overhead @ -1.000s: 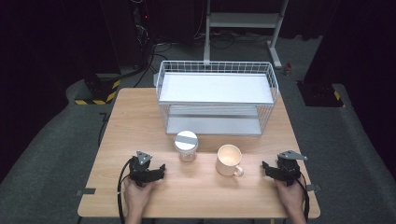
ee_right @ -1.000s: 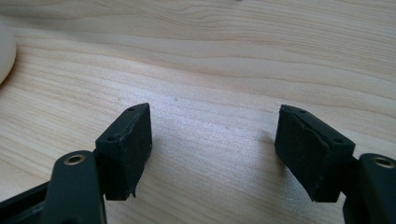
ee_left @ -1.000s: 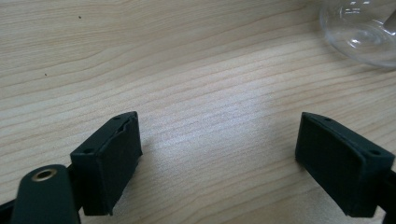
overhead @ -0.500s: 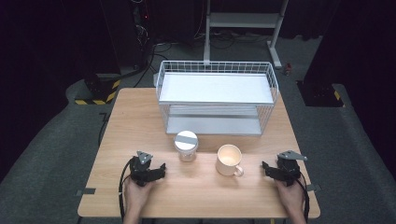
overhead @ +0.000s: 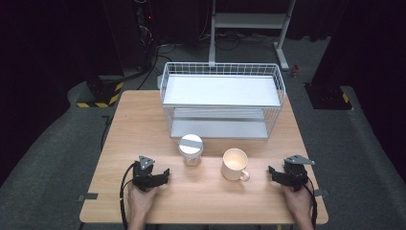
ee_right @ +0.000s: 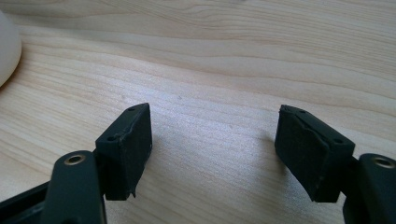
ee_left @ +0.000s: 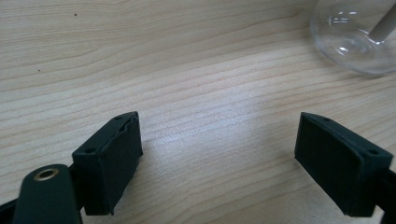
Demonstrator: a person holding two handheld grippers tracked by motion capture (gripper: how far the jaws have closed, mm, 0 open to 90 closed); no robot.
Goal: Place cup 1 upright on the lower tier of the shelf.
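A clear glass jar (overhead: pixel 190 149) with a grey lid stands on the wooden table (overhead: pixel 139 124), and a cream mug (overhead: pixel 234 164) stands to its right. My left gripper (overhead: pixel 164 175) rests on the table near the front edge, left of the jar and apart from it. Its jaws are open, with bare wood between them (ee_left: pixel 219 154), and the jar's glass base (ee_left: pixel 355 37) shows at the upper right. My right gripper (overhead: pixel 273 173) lies to the right of the mug, jaws open over bare wood (ee_right: pixel 215 144). The mug's side (ee_right: pixel 7 51) shows at the left edge.
A white wire two-tier rack (overhead: pixel 222 100) stands at the back of the table, behind the jar and mug. A hand holds each gripper at the table's front edge. Dark floor, cables and a metal stand lie beyond the table.
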